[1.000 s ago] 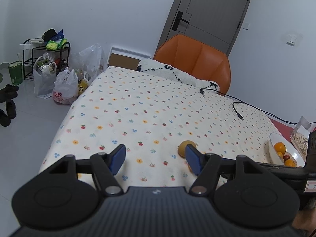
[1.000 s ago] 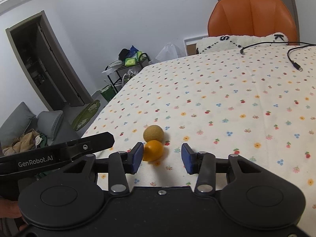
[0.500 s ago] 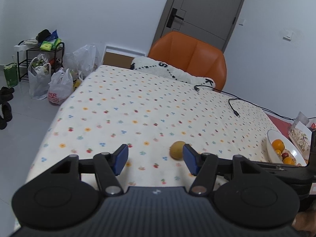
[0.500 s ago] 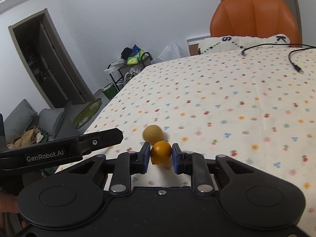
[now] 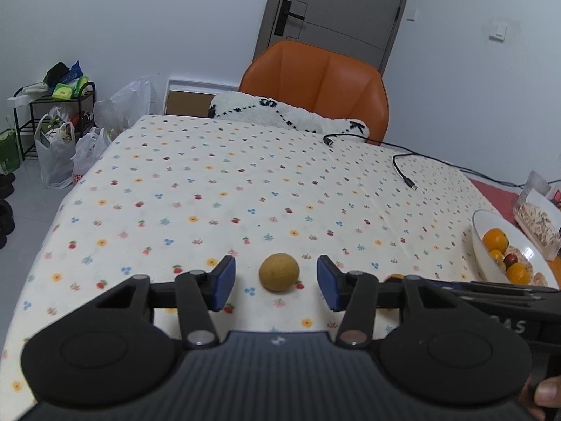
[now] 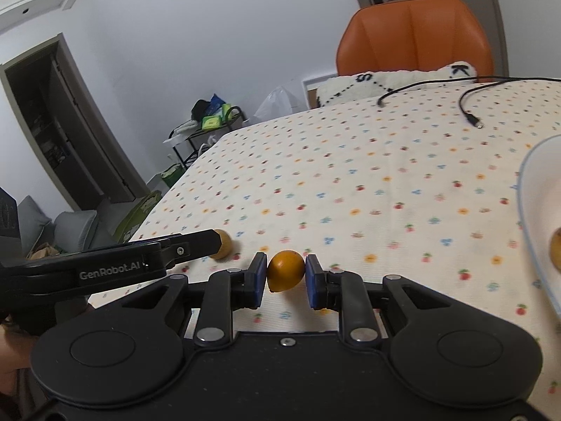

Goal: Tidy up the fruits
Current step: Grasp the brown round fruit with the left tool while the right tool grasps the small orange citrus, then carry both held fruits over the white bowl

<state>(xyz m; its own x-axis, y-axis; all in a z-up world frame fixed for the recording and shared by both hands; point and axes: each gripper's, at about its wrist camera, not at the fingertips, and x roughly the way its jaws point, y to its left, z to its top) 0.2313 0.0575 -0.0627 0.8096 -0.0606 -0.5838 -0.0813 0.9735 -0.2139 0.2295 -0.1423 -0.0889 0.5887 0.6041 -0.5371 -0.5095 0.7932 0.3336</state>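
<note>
The right hand-held gripper (image 6: 286,282) is clamped on a small, round, glossy orange citrus fruit (image 6: 285,270); both blue pads (image 6: 258,279) press its sides near the widest part, and the fruit appears clear of the flower-printed cloth on the tabletop (image 6: 368,175). The grip sits near the pad tips, so squeeze force should be held constant during transfer.

The left hand-held gripper (image 5: 276,282) has just been closing its jaws, but they remain apart around a round, matte, tan-brown fruit (image 5: 279,272). The fruit rests on the cloth between the pads (image 5: 224,280) with a gap on either side, not yet contacted. Recommended procedure:

1. Advance the left hand-held gripper slightly toward 12 o'clock so that the pads straddle the fruit's widest part.
2. Keep the fingertips just above the cloth to avoid snagging it.
3. Close evenly; a round fruit is likely to roll if one pad touches first.

The destination, judged from the task, is the white oval ceramic bowl (image 5: 482,245) at 3 o'clock in the left wrist view, which already contains orange and dark red fruits. Carry the orange citrus fruit over the bowl's rim, lower it into a free spot, and then release.
</note>
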